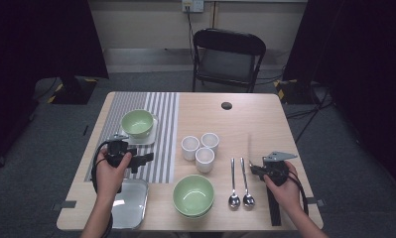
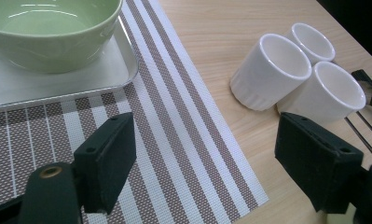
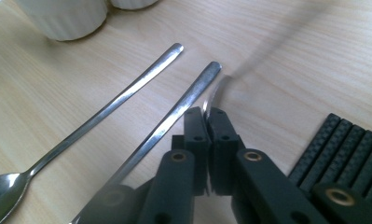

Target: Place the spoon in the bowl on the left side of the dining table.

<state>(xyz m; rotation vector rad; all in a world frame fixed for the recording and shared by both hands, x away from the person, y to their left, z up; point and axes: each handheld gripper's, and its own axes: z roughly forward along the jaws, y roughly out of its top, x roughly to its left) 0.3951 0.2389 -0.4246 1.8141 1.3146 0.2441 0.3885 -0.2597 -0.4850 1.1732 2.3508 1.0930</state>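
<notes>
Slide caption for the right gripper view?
Right gripper shut on a thin metal utensil, blurred beyond the jaws, beside two steel spoons on the wooden table.

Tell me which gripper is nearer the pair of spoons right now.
Right. The right gripper sits just beside the spoons, shut on a thin metal piece. The left gripper hovers open over the striped placemat, across the table.

Wooden table (image 1: 265,119) carries striped placemat (image 1: 163,124), steel tray (image 1: 131,208), green bowl (image 1: 193,195), three white cups (image 1: 200,147), two spoons (image 1: 239,183), black ridged strip (image 1: 273,210).
</notes>
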